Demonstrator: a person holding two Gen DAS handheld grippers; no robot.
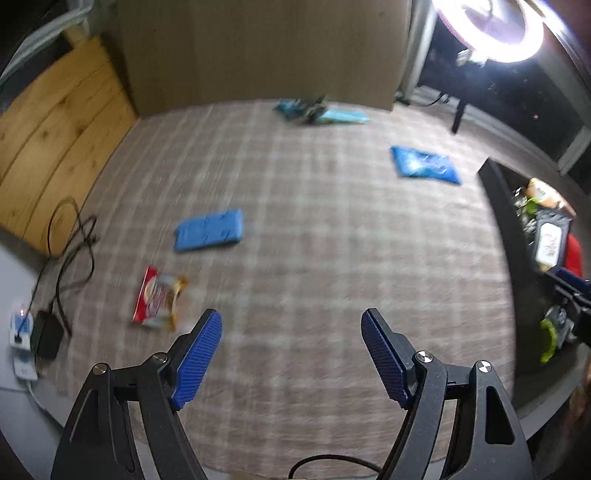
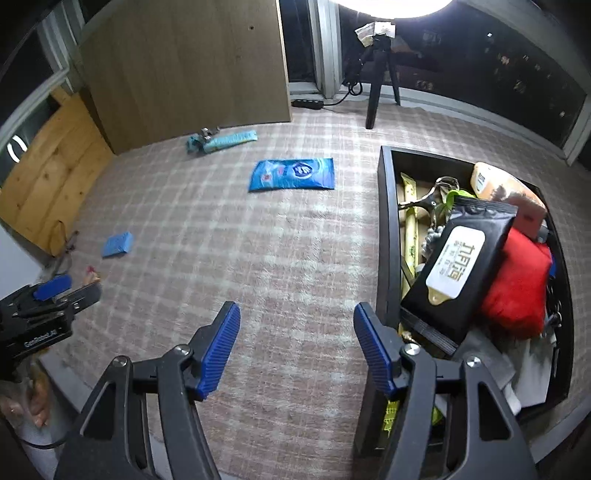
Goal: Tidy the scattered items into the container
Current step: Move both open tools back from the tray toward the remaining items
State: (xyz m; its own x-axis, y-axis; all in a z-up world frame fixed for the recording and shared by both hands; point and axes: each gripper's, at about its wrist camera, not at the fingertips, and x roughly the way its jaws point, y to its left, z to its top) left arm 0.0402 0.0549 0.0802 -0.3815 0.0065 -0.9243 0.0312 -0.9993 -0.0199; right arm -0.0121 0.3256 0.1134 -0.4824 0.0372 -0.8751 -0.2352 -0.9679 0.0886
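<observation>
Blue-padded left hand-held gripper [image 1: 291, 354] and right hand-held gripper [image 2: 295, 347] both hover wide open, empty; next, probably grasp the snack packet [image 1: 159, 301] for the tray [image 2: 388, 229].

This is a room in a home, set up for filming. A pale pink-and-beige checked woven rug [image 2: 288, 266] covers the floor, and the rest is placed around it. At its far edge stands a plain brown wooden cabinet panel [image 2: 184, 70]; to the left lies a light knotty pine board [image 2: 48, 177]. Beyond the far right corner, a bright round ring lamp [image 1: 495, 29] sits on a black tripod [image 2: 380, 81] before dark night windows [image 2: 480, 70]. A black power strip [image 2: 306, 103] lies beside the tripod, and loose black charger cables [image 1: 70, 240] trail off the left edge.
</observation>
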